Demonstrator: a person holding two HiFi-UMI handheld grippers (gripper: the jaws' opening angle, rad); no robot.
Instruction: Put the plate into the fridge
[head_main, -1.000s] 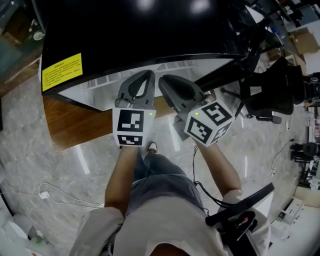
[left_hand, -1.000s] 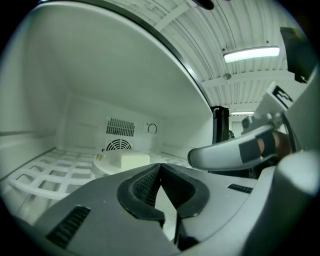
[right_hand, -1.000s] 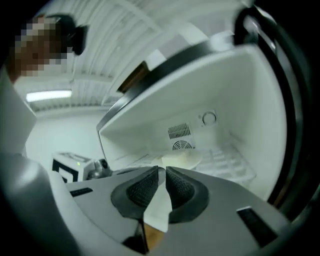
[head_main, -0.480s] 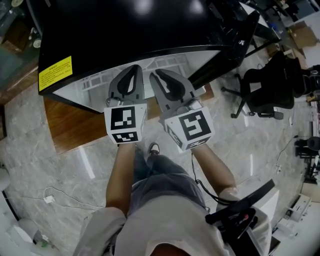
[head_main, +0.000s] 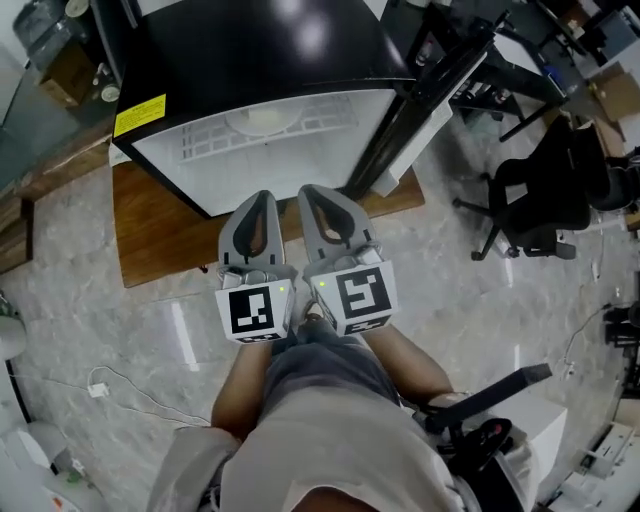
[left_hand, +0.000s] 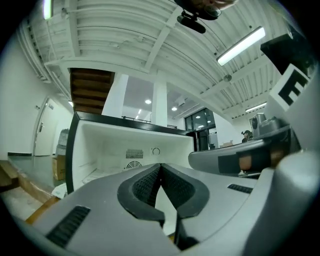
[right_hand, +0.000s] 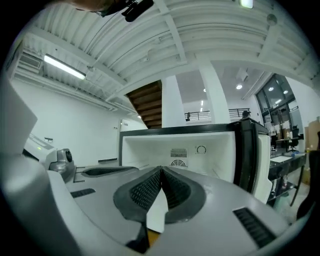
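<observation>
A yellow label (head_main: 139, 115) stands on the black top of the fridge (head_main: 260, 60), at its left front corner. It carries lines of dark print too small for you to read. The cubes on your left gripper (head_main: 263, 198) and right gripper (head_main: 312, 192) show only black-and-white square marker patterns, no letters or numbers. Neither gripper view shows you any readable print.

The fridge (head_main: 250, 60) runs off the head view's top edge, and the print on its yellow label (head_main: 139, 115) is too small to read. A pale round shape (head_main: 265, 120) at the wire shelf (head_main: 215, 140) is too faint to identify. The marker cubes (head_main: 252, 311) hide the person's hands. The left gripper (left_hand: 160, 167) and the right gripper (right_hand: 161, 170) each cover the fridge's lower interior in their own views.
</observation>
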